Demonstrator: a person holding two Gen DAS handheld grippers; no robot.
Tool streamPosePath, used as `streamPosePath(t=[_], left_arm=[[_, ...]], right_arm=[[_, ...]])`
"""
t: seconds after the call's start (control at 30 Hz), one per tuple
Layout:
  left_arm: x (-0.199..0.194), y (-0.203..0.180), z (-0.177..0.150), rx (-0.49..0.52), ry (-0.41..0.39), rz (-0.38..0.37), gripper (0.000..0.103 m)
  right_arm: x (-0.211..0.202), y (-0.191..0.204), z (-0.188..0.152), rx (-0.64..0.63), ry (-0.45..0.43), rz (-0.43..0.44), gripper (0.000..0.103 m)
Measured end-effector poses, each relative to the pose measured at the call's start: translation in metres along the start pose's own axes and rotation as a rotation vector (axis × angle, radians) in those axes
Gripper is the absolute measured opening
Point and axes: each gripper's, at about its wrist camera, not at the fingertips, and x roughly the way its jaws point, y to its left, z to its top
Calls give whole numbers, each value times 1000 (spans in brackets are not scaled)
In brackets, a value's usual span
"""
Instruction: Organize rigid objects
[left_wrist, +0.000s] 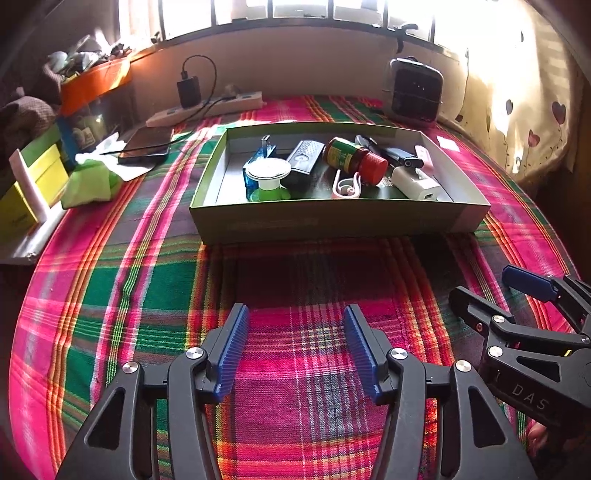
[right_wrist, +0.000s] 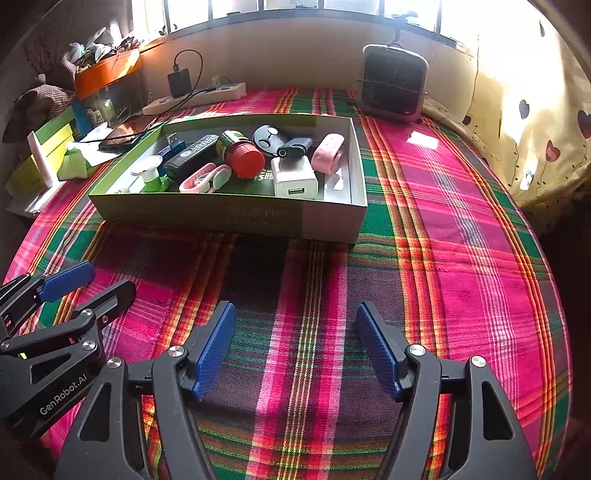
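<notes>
Above the plaid cloth (left_wrist: 295, 280), left gripper (left_wrist: 295, 347) jaws wide, empty, right gripper (right_wrist: 295, 347) likewise, tray (right_wrist: 229, 214) ahead.

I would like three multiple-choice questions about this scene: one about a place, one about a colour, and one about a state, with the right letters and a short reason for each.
1. Where does the white USB charger lie?
A. on the plaid cloth
B. inside the cardboard box
C. on the windowsill

2. What colour is the cap of the brown bottle?
A. red
B. blue
C. white

3. How do the left gripper and the right gripper stand?
A. both shut
B. both open and empty
C. one holds the bottle

Answers:
1 B, it rests within the walls of the cardboard box.
2 A, the ribbed cap is red.
3 B, plaid cloth shows between the parted fingers.
</notes>
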Motion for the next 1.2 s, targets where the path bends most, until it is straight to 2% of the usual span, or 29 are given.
streamPosePath(t=[1.2], left_arm=[[0,-1,0,-7,0,7,54]], right_arm=[[1,-1,0,4,2,-1,74]])
